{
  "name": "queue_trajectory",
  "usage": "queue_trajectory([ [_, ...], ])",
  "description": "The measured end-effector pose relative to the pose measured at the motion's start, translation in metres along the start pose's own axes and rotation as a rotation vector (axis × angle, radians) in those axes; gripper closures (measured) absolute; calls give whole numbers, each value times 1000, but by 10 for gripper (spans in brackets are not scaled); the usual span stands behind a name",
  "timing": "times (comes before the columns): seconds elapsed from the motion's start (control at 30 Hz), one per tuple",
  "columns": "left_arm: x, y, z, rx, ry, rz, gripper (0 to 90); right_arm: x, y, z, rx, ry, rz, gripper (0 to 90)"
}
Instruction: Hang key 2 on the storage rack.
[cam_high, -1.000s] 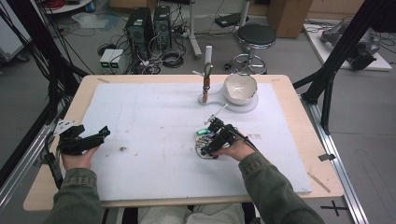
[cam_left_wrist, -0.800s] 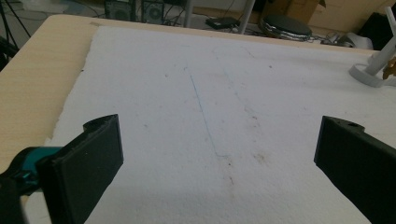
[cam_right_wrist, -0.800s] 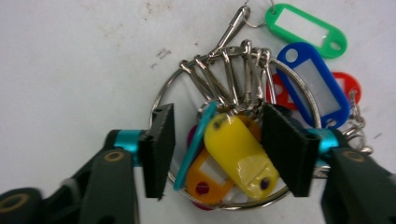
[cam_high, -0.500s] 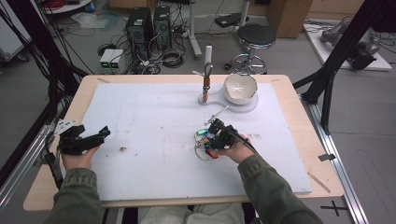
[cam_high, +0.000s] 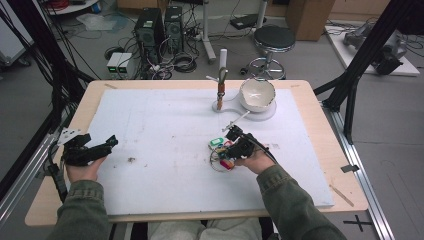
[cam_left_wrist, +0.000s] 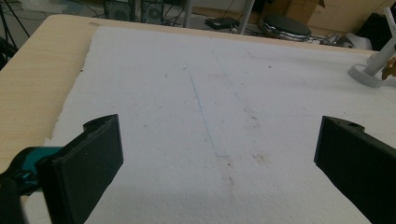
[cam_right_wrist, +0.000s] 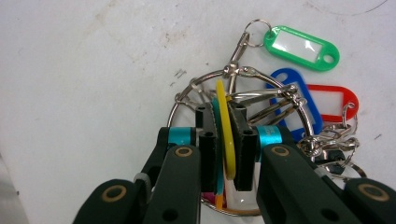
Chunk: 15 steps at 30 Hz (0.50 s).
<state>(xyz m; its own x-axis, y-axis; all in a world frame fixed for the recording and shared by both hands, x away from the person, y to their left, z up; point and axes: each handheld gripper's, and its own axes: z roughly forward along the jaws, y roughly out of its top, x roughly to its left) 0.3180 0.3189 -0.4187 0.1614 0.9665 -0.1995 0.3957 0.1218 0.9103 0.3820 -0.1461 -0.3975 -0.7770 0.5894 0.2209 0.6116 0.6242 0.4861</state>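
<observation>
The right hand-held gripper (cam_right_wrist: 223, 140) had just been closing and was clamped on the yellow tag (cam_right_wrist: 225, 126), with a teal tag squeezed in beside it. That bunch of key tags (cam_high: 222, 152) lay on the white foam sheet (cam_high: 165, 135), at about five o'clock from the counter's (cam_high: 310, 100) middle. The risk: those tags looked like thin, smooth, hard plastic gripped edge-on, so a lift could let them slide out. The wire ring (cam_right_wrist: 187, 100) and its little split rings were loose metal; they might swing and snag. At one o'clock stood a pale bowl (cam_high: 257, 94) beside a post (cam_high: 221, 82). The left hand-held gripper (cam_left_wrist: 217, 158) sat wide open and empty at nine o'clock.
</observation>
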Motion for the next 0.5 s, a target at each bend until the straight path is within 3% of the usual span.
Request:
queue_trajectory([
  [0.23,0,0,0,-1,0,0,17,-2,0,-5,-30,32,13,841],
  [0.5,0,0,0,-2,-1,-1,17,-7,-2,-20,-100,69,37,848],
])
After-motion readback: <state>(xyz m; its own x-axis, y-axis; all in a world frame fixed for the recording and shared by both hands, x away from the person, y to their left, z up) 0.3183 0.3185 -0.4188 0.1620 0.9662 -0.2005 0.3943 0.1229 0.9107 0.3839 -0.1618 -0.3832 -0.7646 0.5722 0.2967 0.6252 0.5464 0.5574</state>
